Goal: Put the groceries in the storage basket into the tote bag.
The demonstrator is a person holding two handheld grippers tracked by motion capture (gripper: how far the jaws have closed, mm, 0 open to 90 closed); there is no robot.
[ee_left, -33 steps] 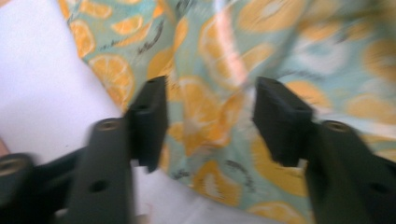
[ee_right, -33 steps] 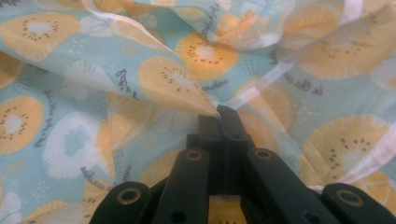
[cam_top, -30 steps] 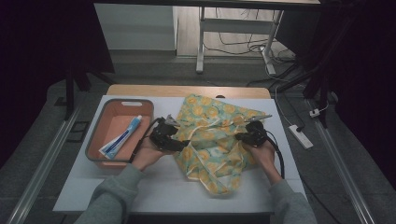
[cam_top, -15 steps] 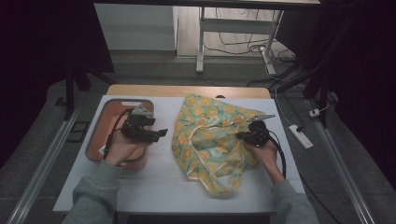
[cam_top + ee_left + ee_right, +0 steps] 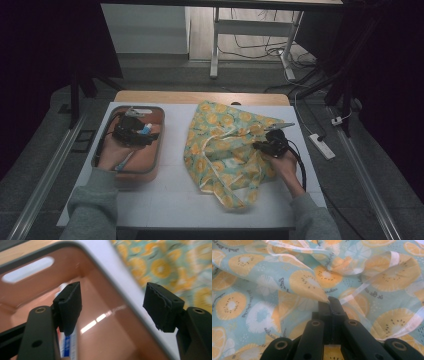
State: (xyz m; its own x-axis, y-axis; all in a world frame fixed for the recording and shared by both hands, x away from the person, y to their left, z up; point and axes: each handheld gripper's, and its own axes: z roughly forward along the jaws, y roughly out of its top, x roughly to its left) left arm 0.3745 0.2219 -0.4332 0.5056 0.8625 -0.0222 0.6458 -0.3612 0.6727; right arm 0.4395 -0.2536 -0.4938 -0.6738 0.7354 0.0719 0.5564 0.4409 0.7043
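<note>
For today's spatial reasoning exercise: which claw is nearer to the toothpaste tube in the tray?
Left. The left claw hovers open over the orange tray, right above the toothpaste tube. The right claw is across the table, shut on the fruit-print bag.

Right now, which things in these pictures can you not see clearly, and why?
- Tube in the tray, left gripper view: mostly hidden behind one jaw of the left gripper; print unreadable.
- Tray contents, high view: hidden under the left hand.
- Fabric bag, right gripper view: its edges are cut off by the frame.
- Bag opening, high view: folds hide it beside the right gripper.
</note>
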